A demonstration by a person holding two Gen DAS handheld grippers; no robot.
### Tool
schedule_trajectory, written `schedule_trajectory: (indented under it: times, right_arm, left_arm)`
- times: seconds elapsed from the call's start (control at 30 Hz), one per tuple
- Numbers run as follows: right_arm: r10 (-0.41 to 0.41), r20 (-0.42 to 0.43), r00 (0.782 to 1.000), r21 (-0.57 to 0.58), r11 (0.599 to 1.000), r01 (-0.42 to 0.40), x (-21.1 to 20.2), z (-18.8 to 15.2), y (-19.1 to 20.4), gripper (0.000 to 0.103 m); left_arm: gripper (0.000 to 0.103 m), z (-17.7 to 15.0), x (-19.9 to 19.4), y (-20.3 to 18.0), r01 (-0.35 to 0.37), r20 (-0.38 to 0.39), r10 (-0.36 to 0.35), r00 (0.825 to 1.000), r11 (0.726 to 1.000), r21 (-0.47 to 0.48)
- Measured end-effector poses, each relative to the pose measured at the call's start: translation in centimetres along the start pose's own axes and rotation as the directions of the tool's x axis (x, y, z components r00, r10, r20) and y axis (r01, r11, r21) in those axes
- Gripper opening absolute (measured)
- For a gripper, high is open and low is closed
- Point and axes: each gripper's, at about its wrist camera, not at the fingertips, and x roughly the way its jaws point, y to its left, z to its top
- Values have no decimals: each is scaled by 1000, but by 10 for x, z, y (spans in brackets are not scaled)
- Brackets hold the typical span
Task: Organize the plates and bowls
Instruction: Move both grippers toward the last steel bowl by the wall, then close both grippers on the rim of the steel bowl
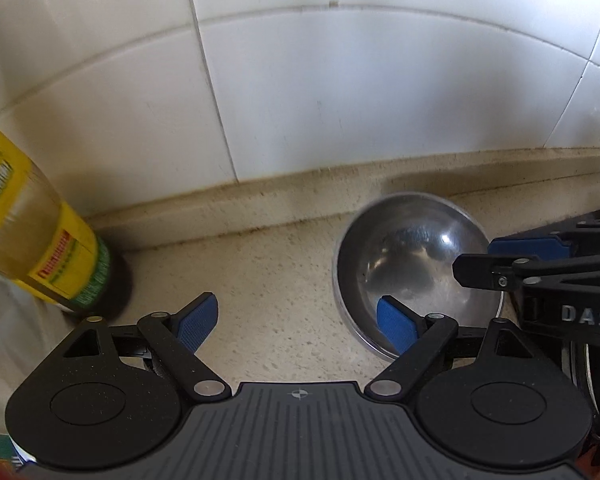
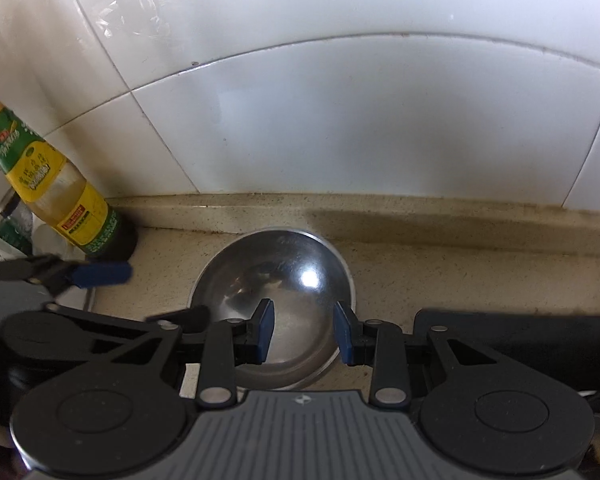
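Observation:
A shiny steel bowl (image 1: pixel 404 256) sits upright on the beige counter near the tiled wall; it also shows in the right wrist view (image 2: pixel 276 280). My left gripper (image 1: pixel 296 320) is open wide and empty, with its right finger over the bowl's near rim. My right gripper (image 2: pixel 305 330) is open and empty, hovering over the bowl's near half. It enters the left wrist view from the right (image 1: pixel 496 260). The left gripper's blue pad shows at the left of the right wrist view (image 2: pixel 100 274).
A glass bottle with a yellow and green label (image 1: pixel 32 232) stands at the left against the wall, also in the right wrist view (image 2: pixel 60 200). A clear container (image 2: pixel 12 216) stands behind it. A low counter ledge (image 1: pixel 260 200) runs along the tiled wall. A dark object (image 2: pixel 520 344) lies at the right.

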Motion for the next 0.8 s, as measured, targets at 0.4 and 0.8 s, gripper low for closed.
schedule_trajectory:
  times: [0.4,0.8]
  right_arm:
    - [35,-3,999,59,998,-35,-3,6,-15,31]
    - [5,-34,999,71,997,-2,3,6,-26,31]
  left_arm:
    - [83,1,24,0,62,-63,-63,996,998,-25]
    - [73,4,38,-2,96,-104,-99,990,995,-41]
